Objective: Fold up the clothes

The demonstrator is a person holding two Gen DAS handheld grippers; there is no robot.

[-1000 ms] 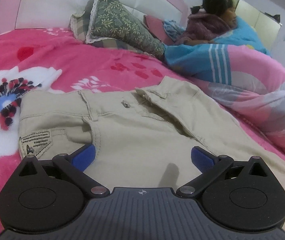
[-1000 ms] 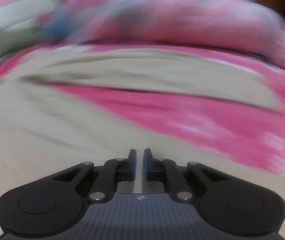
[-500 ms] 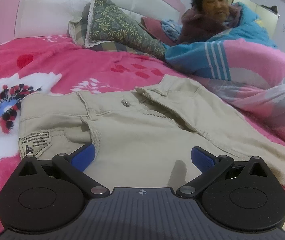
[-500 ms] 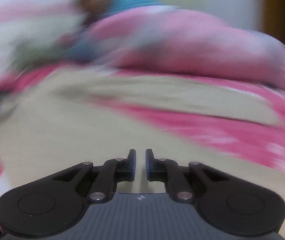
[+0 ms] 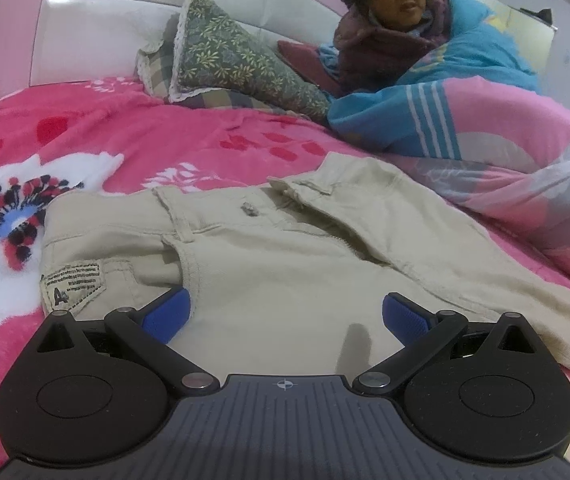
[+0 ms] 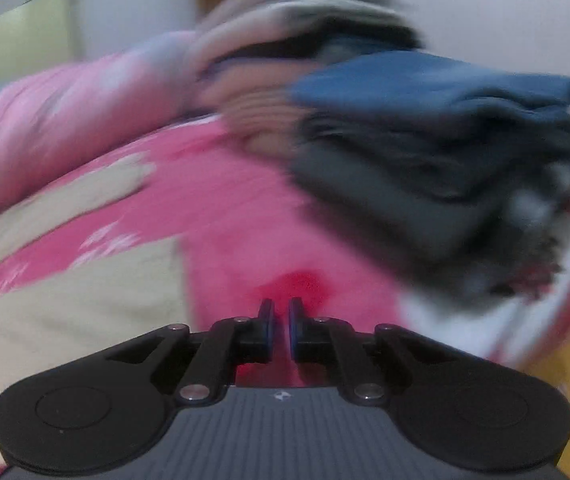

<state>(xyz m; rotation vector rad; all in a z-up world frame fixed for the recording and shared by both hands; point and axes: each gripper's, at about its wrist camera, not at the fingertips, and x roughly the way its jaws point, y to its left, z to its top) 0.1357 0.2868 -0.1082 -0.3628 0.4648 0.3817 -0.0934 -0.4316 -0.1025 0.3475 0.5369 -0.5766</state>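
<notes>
Beige trousers lie spread flat on the pink bed, waistband toward the headboard, fly open, a sewn label at the left hip. My left gripper is open and empty, low over the seat of the trousers, its blue pads wide apart. In the blurred right wrist view the trouser legs lie at the left. My right gripper is shut with nothing between its pads, over the pink bedspread just right of the leg ends.
A person sits at the head of the bed under a blue and pink quilt. Patterned pillows lean on the headboard. A stack of folded dark clothes stands at the right on the bed.
My right gripper has swung to the right, from over the trouser legs to the bedspread near the folded stack. My left gripper has held still. The person has turned her face this way.
</notes>
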